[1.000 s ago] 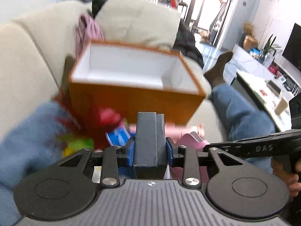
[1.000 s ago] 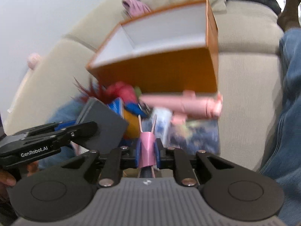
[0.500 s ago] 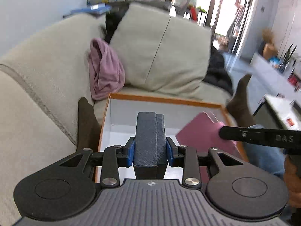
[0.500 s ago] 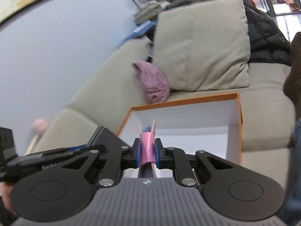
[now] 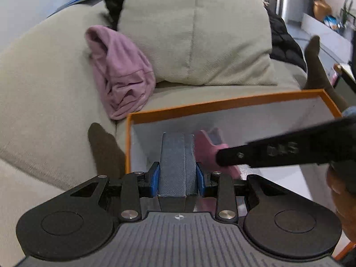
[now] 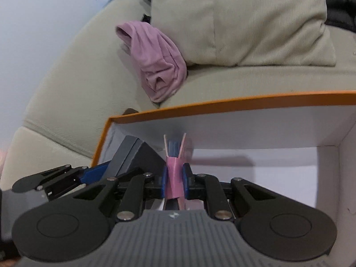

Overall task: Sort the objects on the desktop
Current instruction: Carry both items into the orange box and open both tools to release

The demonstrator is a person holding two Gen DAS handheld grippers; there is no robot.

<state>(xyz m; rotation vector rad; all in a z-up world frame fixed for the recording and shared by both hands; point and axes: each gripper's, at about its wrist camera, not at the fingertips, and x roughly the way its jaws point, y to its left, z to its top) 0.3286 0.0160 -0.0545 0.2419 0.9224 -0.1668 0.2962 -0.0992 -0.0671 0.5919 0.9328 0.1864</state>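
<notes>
Your left tongs, clamped on the grey case, and right tongs, pinching the pink booklet, have dropped from above the box into it, so release comes next.

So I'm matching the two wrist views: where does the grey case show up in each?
Left wrist: the grey case sits bottom centre, clamped in the left hand-held gripper, over the orange box.
Right wrist: the grey case is lower left, inside the box's left corner.
Shared landmark: the purple cloth on the sofa, behind the box.
</notes>
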